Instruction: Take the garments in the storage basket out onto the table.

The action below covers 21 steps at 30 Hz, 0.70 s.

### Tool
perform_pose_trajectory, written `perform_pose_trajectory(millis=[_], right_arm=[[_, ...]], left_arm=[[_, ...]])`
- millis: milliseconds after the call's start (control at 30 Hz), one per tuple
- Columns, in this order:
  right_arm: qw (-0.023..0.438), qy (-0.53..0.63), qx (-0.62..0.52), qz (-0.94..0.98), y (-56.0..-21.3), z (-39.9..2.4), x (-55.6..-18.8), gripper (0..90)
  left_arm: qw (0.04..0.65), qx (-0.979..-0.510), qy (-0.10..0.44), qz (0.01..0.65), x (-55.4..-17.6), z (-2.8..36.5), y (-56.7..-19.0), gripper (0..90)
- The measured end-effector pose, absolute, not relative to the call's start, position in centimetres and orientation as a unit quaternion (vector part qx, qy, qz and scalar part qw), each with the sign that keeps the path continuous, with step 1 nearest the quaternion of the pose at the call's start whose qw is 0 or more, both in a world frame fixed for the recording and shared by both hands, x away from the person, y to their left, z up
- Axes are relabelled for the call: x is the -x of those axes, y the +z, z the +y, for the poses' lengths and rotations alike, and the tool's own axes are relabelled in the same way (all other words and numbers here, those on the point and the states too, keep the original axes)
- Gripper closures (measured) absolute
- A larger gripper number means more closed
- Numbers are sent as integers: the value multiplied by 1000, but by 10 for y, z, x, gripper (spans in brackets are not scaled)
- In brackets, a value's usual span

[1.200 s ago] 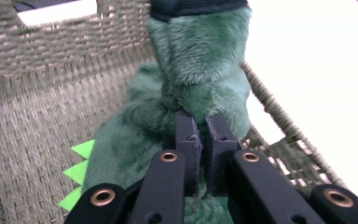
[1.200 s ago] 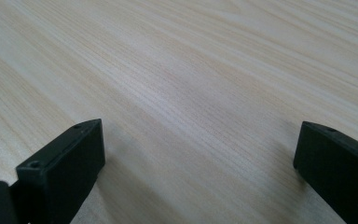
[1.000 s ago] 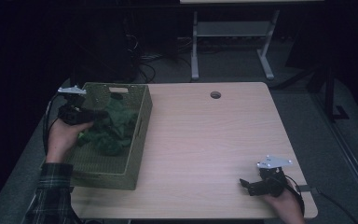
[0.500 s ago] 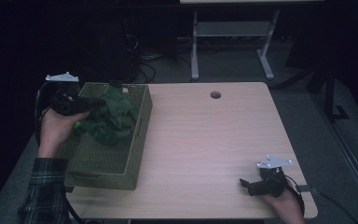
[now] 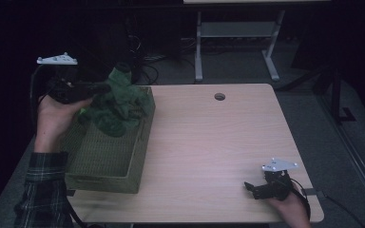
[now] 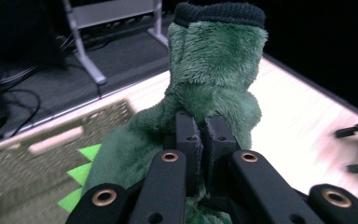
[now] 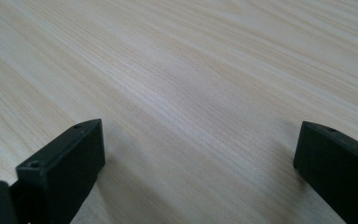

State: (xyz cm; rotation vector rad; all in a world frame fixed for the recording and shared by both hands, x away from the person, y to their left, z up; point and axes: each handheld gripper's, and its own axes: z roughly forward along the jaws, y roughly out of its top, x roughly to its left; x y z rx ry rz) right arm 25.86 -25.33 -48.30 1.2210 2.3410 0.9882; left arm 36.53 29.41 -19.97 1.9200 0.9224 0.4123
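Note:
A fuzzy green plush garment (image 5: 116, 102) with a dark knit cuff and bright green spikes hangs over the olive woven basket (image 5: 109, 164) at the table's left side. My left gripper (image 5: 100, 89) is shut on this plush, holding it lifted above the basket's rim. In the left gripper view the two pads (image 6: 188, 140) pinch the green fabric (image 6: 214, 70), which rises above them. My right gripper (image 5: 253, 188) rests low at the table's near right corner. Its jaws stand wide open over bare wood in the right gripper view (image 7: 193, 154).
The light wooden table (image 5: 209, 142) has a round cable hole (image 5: 219, 96) near its far edge. A white desk frame (image 5: 233, 42) stands on the dark floor behind. Cables lie on the floor behind the basket.
My left gripper has risen with the green plush, pulling it up out of the basket. The right gripper has kept still.

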Motion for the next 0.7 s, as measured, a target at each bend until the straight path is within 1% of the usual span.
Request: perform_pose_trajectory(millis=[367, 700], right_arm=[[160, 346, -427, 820, -483, -253, -259, 15], [160, 346, -428, 819, -483, -253, -259, 15]], left_arm=[[493, -786, 151, 342, -366, 256, -197, 863], [503, -794, 133, 315, -368, 215, -199, 863]])
